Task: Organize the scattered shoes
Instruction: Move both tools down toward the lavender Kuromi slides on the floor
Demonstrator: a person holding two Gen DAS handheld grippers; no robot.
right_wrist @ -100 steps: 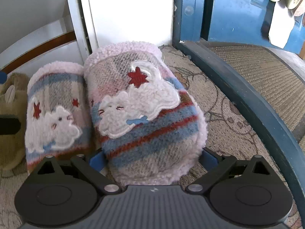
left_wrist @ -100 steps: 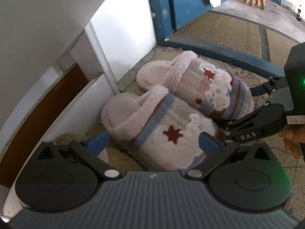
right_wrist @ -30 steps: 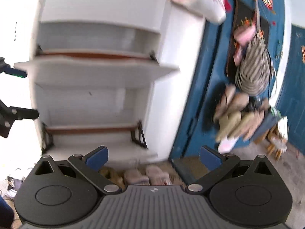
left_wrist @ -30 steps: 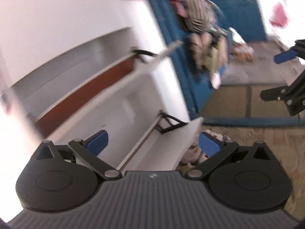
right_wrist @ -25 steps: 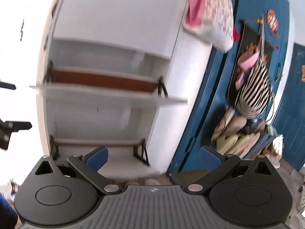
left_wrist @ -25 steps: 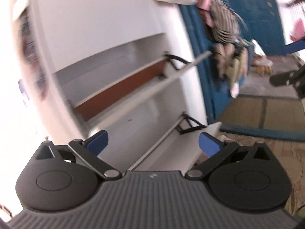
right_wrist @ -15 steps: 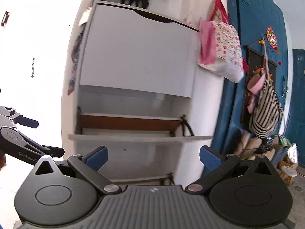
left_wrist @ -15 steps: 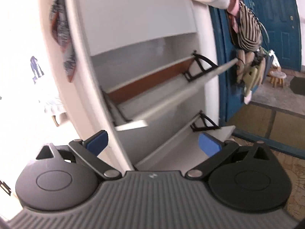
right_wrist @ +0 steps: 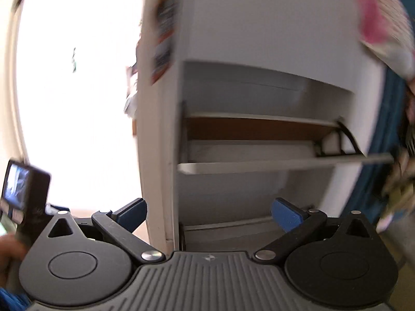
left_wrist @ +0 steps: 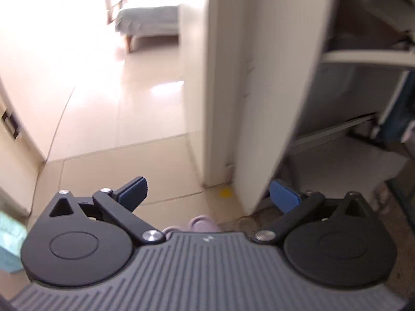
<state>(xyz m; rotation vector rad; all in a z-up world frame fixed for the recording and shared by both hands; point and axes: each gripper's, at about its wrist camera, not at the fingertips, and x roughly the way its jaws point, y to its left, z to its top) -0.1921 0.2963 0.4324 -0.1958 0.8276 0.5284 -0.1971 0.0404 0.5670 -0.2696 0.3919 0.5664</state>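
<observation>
My left gripper (left_wrist: 208, 195) is open and empty, held above beige floor tiles beside the side panel of the white shoe cabinet (left_wrist: 272, 77). The tip of a lilac slipper (left_wrist: 202, 223) peeks out just over the gripper's body. A blurred pinkish shape (left_wrist: 381, 202) lies on the mat at the cabinet's foot. My right gripper (right_wrist: 208, 215) is open too, with nothing between its fingers. It faces the cabinet (right_wrist: 259, 51), whose tilt-out drawers (right_wrist: 272, 164) hang open. The striped plush slippers are out of both views.
A doorway (left_wrist: 116, 77) opens onto a bright tiled room with a low grey bench (left_wrist: 147, 23). A yellow spot (left_wrist: 225, 192) marks the floor. The other gripper's screen unit (right_wrist: 26, 194) and a hand (right_wrist: 10, 248) sit at the left. A pink bag (right_wrist: 384, 26) hangs beside a blue door (right_wrist: 389, 129).
Both grippers have left the plush slippers by the cabinet and risen. The left view then swung left and down to the tiled floor. The right view shifted slightly and is blurred.
</observation>
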